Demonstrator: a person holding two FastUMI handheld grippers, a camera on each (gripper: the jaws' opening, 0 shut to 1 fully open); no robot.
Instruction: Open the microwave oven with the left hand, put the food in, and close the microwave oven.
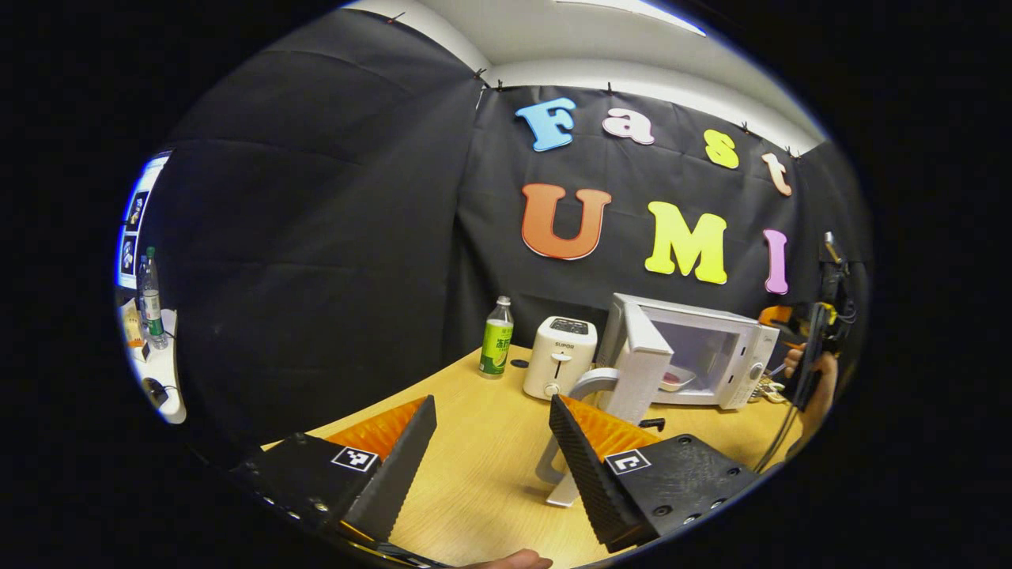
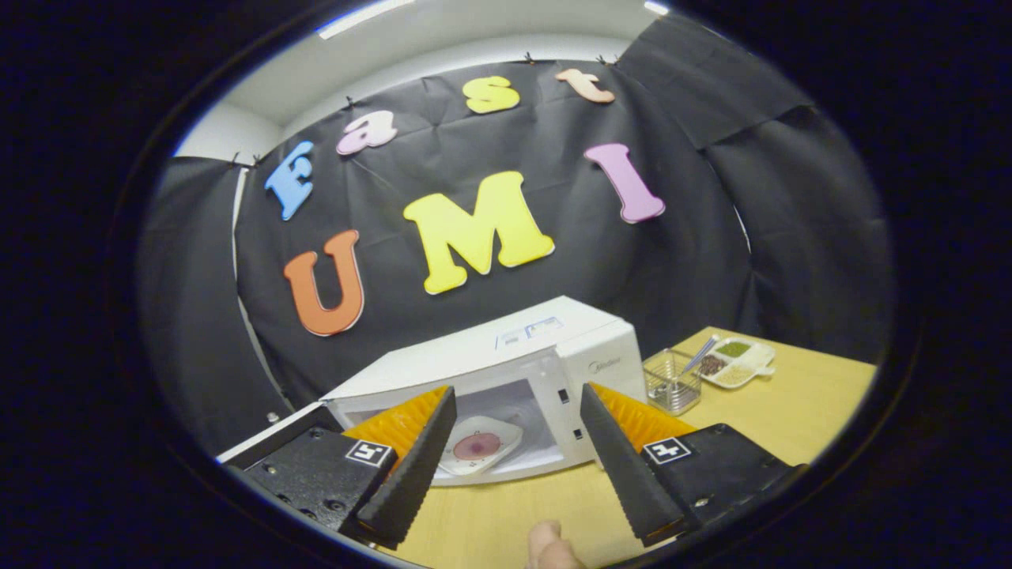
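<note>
worktop: pale wood-grain worktop [image 1: 482, 442], smooth and matt; it carries everything in both views
room: black cloth hung as the booth wall [image 1: 316, 237], creased and pinned along the top; white ceiling strip above; at the far left of the left gripper view a white side table [image 1: 162, 371] with a clear bottle [image 1: 149, 300] and a lit screen [image 1: 133, 229] behind it
microwave oven: white boxy microwave oven [image 1: 711, 356] at the back of the worktop against the cloth; its door [image 1: 636, 363] stands swung open toward the left gripper, with a curved white handle [image 1: 585, 385]
food: a white plate [image 2: 481, 444] with a round pinkish piece on it sits inside the open cavity, on the oven floor
left gripper [image 1: 492, 442]: fingers spread wide and released, holding nothing; ribbed inner faces; it is near the open door's edge, not touching it as far as can be told
right gripper [image 2: 514, 442]: fingers apart and released, nothing between them; it faces the open cavity from the front; a fingertip of the person shows at the bottom edge
around: white toaster [image 1: 560, 357] just left of the door; green-labelled bottle [image 1: 496, 337] left of the toaster; right of the oven a clear square holder [image 2: 672, 382] with utensils, and beside it a white divided dish [image 2: 735, 362] with small heaps of grains
in the way: the open door hides part of the oven front in the left gripper view
</note>
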